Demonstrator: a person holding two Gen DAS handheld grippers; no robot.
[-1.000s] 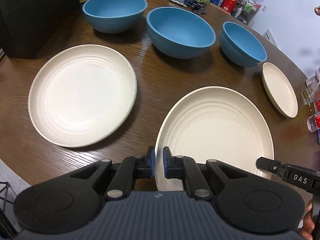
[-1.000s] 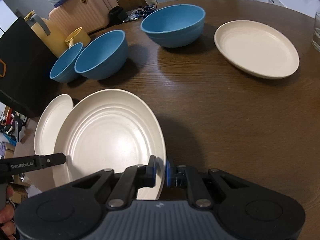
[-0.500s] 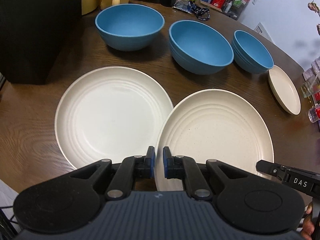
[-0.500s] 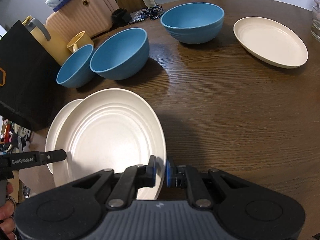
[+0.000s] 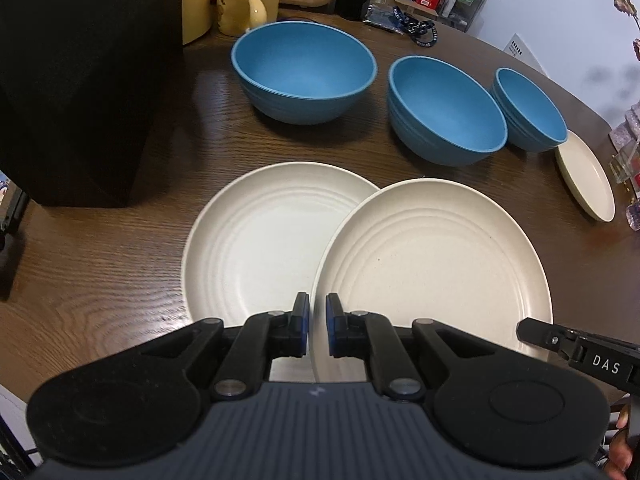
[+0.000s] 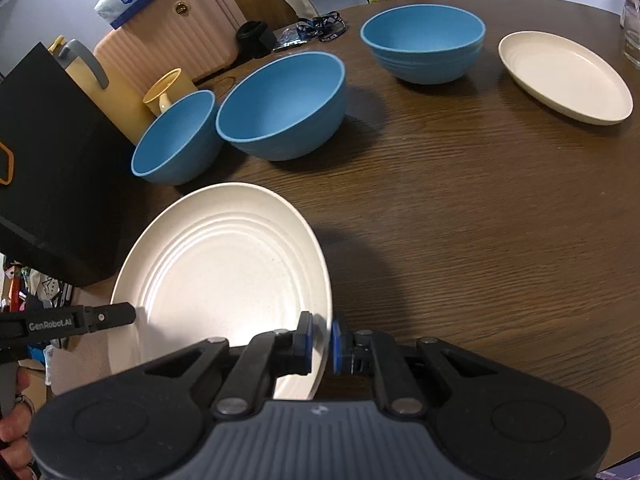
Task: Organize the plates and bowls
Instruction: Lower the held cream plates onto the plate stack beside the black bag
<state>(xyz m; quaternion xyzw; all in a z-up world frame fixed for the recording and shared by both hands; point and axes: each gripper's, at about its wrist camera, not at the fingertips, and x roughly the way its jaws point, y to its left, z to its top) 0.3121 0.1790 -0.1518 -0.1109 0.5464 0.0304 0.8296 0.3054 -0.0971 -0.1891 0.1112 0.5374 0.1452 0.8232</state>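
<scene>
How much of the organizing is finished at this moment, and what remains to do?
Nothing looks stacked yet. In hand: both grippers, left gripper and right gripper, are shut on opposite rims of the held plate, which overlaps the second large plate on the table. Left: the small plate and three separate blue bowls.

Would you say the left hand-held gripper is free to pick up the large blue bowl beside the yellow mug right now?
Probably not yet. The left hand-held gripper is shut on the rim of the held cream plate, which the right hand-held gripper also clamps. The large blue bowl itself sits unobstructed.
</scene>
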